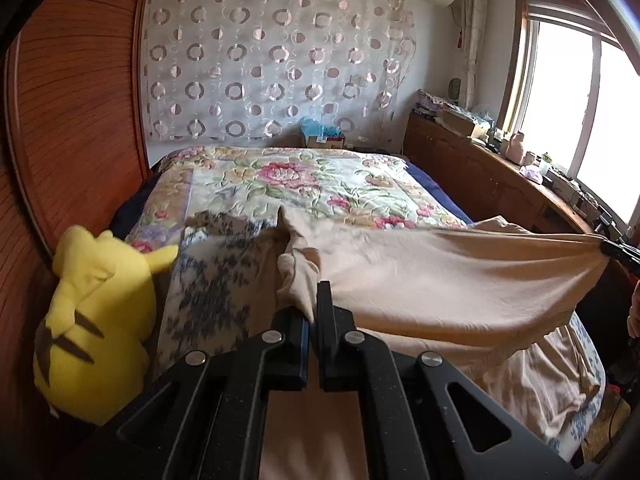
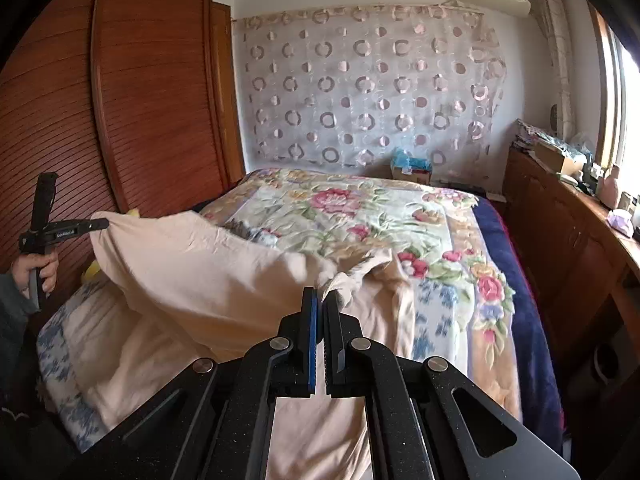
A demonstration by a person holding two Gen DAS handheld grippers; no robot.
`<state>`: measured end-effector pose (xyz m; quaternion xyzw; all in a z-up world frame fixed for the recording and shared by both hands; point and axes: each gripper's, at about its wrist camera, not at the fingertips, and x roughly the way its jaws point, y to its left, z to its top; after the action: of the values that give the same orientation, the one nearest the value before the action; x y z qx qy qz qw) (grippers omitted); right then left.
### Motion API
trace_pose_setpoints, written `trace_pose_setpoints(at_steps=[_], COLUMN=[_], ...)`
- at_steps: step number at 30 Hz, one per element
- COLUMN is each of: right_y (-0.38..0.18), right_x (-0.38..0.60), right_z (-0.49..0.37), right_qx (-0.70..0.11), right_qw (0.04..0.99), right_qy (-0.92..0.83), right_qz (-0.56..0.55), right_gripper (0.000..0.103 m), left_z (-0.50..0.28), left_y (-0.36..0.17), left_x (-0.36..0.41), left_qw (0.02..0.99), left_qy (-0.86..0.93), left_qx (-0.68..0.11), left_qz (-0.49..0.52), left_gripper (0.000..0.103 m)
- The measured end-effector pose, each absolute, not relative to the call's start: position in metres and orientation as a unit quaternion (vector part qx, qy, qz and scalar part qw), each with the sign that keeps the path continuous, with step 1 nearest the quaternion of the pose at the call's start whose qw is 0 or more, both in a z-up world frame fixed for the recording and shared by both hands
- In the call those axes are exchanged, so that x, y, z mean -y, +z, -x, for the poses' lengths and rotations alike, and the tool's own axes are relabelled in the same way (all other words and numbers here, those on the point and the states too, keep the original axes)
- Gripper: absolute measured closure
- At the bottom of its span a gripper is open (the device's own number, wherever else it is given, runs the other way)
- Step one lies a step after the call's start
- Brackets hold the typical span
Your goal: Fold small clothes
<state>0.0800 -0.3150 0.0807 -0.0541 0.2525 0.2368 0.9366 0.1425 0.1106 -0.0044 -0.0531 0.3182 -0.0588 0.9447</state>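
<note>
beige garment (image 1: 440, 272) strung btw both grippers over the bed (image 1: 280, 184)
left gripper (image 1: 314, 304) & right gripper (image 2: 320, 300) each clamped on a corner; cloth's long edge runs hand to hand, rest sags toward bed.

beige garment (image 1: 440, 272); floral quilt (image 1: 288, 184); yellow plush (image 1: 96, 312)

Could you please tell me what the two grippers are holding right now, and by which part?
Both hold the beige garment, stretched between them above the bed: the left gripper and the right gripper each pinch its upper edge at opposite ends.
</note>
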Motion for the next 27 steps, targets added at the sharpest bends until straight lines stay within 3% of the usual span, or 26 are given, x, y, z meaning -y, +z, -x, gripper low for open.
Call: trace_pose_setpoints(at_steps=[15, 23, 26, 27], right_y=[0.074, 0.059, 0.048, 0.047], right_x=[0.341, 0.331, 0.325, 0.324], right_z=[0.017, 0.017, 0.010, 0.008], right_qx=[-0.278, -0.328, -0.349, -0.352], right_qw=[0.930, 0.915, 0.910, 0.910], right_qy=[0.235, 0.222, 0.210, 0.203], right_qz=[0.046, 0.068, 0.079, 0.082], right_gripper=[0.101, 0.101, 0.097, 0.088], left_z=[-0.069, -0.053, -0.048, -0.046], left_y=[-0.021, -0.047, -0.050, -0.050], left_x=[-0.116, -0.113, -0.109, -0.107], left_qw=[0.943, 0.935, 0.934, 0.935], left_qy=[-0.050, -0.041, -0.039, -0.042], left_qx=[-0.324, -0.350, -0.353, -0.350], left_qz=[0.051, 0.034, 0.029, 0.029], left_gripper=[0.100, 0.099, 0.085, 0.075])
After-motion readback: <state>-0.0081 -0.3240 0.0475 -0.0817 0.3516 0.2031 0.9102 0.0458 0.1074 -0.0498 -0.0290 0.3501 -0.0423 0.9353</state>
